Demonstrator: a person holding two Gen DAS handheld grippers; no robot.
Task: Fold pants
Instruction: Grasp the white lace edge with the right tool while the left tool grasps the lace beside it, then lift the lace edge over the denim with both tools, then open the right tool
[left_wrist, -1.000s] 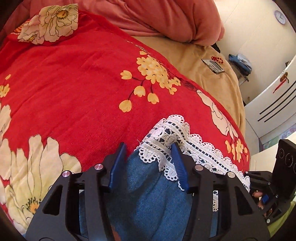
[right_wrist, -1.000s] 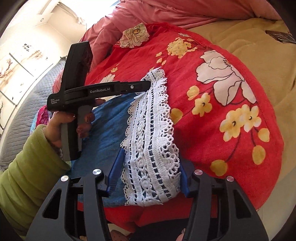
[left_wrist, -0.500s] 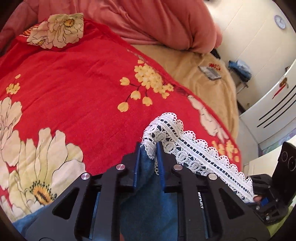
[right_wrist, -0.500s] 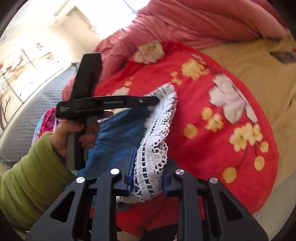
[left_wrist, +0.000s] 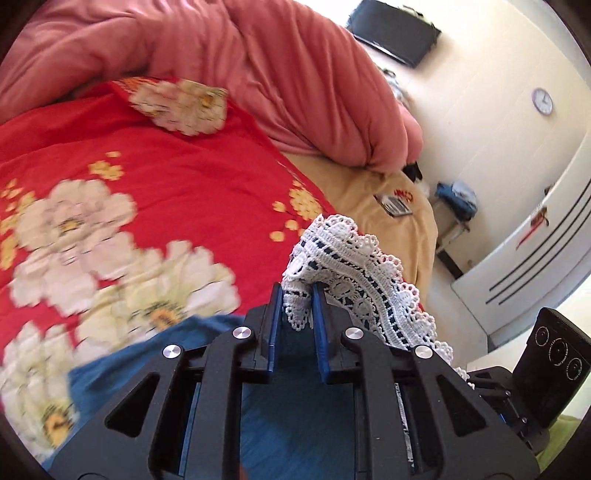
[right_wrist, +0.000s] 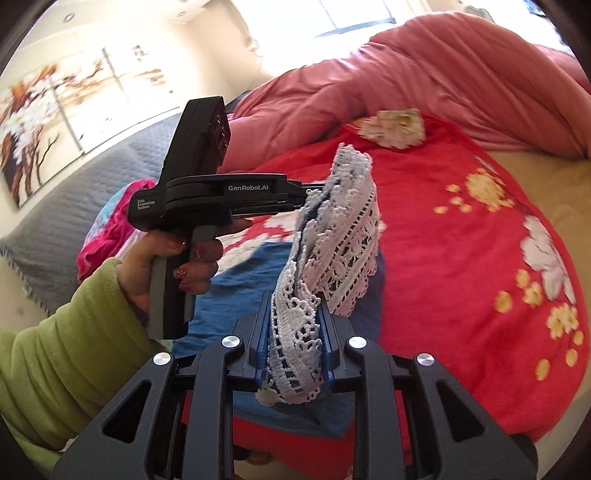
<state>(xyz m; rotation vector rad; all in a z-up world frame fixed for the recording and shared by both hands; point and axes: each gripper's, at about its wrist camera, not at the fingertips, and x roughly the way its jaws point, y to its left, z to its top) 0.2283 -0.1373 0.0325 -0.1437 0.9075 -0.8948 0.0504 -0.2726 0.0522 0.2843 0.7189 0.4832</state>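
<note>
The pants are blue denim (left_wrist: 147, 354) with a wide white lace hem (left_wrist: 354, 266). My left gripper (left_wrist: 297, 302) is shut on one end of that lace, lifted off the bed. In the right wrist view the lace hem (right_wrist: 347, 229) hangs as a raised band between both tools. My right gripper (right_wrist: 293, 314) is shut on its near end. The left gripper (right_wrist: 310, 192), held by a hand in a green sleeve (right_wrist: 55, 339), pinches the far end. Denim (right_wrist: 251, 280) trails below onto the bed.
A red floral blanket (left_wrist: 184, 184) covers the bed under the pants, with a pink quilt (left_wrist: 258, 74) heaped behind it. A tan sheet (left_wrist: 369, 199) carries a small flat item (left_wrist: 393, 203). A white cabinet (left_wrist: 535, 251) stands right; a pink patterned cloth (right_wrist: 110, 221) lies left.
Both grippers went from open around the lace hem to shut on it. They then rose and carried the hem up off the red blanket.
</note>
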